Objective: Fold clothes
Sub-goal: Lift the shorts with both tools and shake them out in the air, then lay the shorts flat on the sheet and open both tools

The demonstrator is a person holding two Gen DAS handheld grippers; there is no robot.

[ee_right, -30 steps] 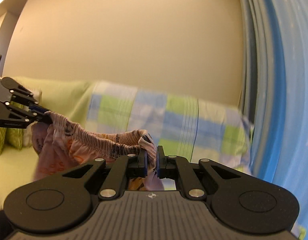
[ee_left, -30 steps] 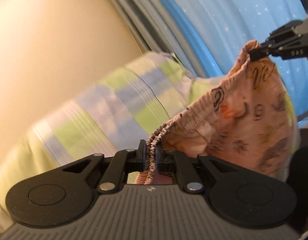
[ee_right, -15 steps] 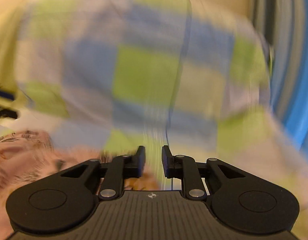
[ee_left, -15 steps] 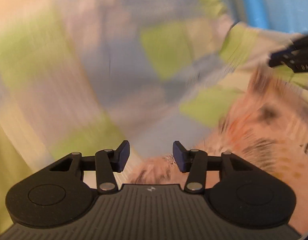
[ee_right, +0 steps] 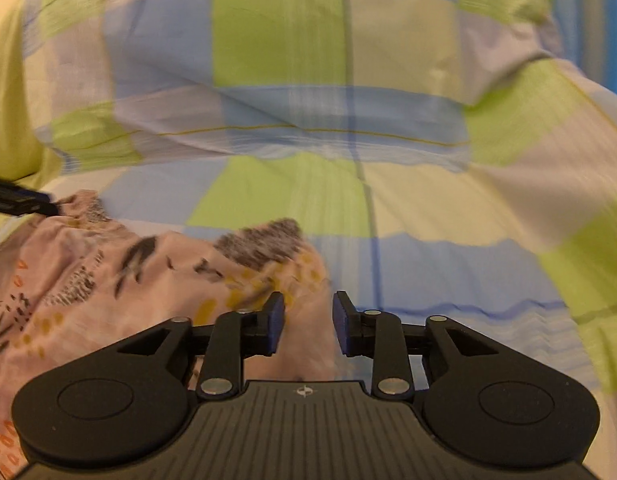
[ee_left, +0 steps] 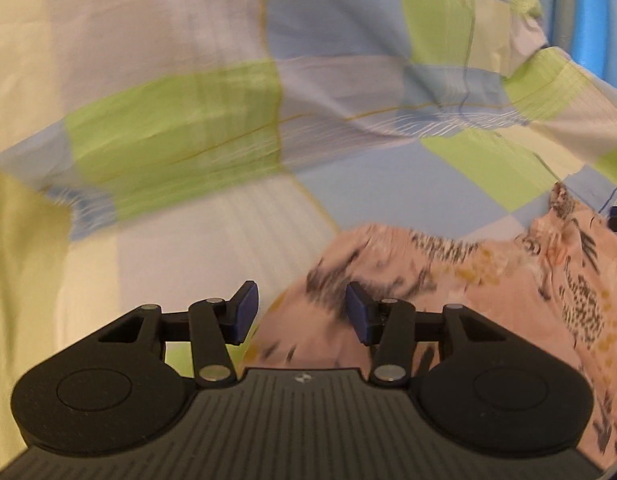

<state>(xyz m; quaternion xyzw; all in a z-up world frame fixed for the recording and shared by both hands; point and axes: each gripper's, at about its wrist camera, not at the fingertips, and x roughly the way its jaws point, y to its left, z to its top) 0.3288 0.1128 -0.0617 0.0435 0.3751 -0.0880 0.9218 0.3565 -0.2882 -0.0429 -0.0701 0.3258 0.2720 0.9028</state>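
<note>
Both tools released, jaws spread, nothing between the blue pads.

Left tool (ee_left: 300, 318) low over the left edge of a pink printed cotton garment (ee_left: 488, 280), black and mustard markings across it, blurred in places. Blue-padded fingertips (ee_left: 244, 312) apart, one over pale bedding, the other over the pink cloth. Whether touching the cloth or just above it: cannot tell.

Right tool (ee_right: 308, 328) at the garment's (ee_right: 120, 280) opposite edge, jaws parted more narrowly, pink fabric visible in the gap. Contact with the cloth likewise unclear.

Garment lying spread and rumpled on a bed under a checked sheet of green, blue and cream squares (ee_right: 428, 208), gathered dark-streaked edge toward the far side. Beyond it, a plump pillow in the same check (ee_right: 276, 40), lying across the head of the bed.

In the right wrist view, tip of the left tool at the far left edge, beside the garment's gathered corner. In the left wrist view, a dark sliver of the right tool at the far right edge, next to the raised pink corner. Strip of blue curtain (ee_left: 586, 12) at upper right.
</note>
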